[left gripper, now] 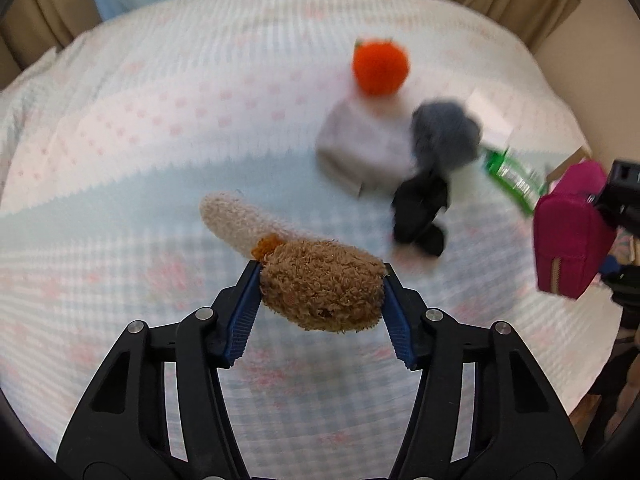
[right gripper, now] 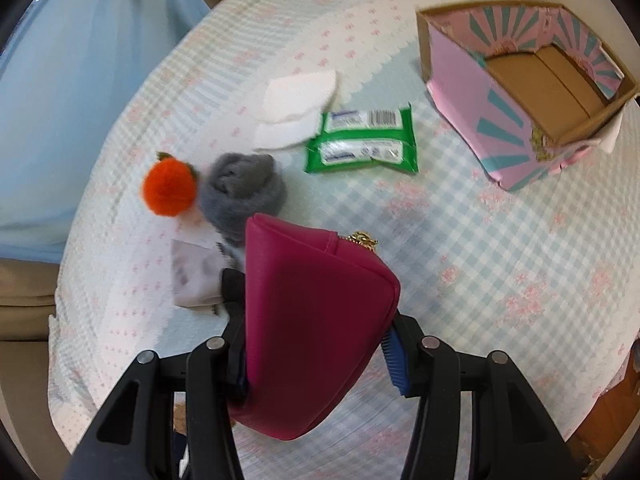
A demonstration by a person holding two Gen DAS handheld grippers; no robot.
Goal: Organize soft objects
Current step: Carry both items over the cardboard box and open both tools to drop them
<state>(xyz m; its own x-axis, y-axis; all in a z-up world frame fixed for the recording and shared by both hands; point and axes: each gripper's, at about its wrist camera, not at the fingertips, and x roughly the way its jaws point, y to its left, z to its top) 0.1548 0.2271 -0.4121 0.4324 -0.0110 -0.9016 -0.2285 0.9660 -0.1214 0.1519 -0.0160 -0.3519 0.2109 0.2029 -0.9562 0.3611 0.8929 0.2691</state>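
The brown plush [left gripper: 320, 286] hangs above the bed [left gripper: 120, 140], clenched in the left gripper [left gripper: 322, 294], while the right gripper [right gripper: 316, 354] clamps the pouch [right gripper: 312, 320], box [right gripper: 520, 92] at two o'clock, and the fluffy plush could squirm free of that light, shallow pinch.

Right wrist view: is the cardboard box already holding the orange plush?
No, the orange plush lies on the bedspread, far from the cardboard box.
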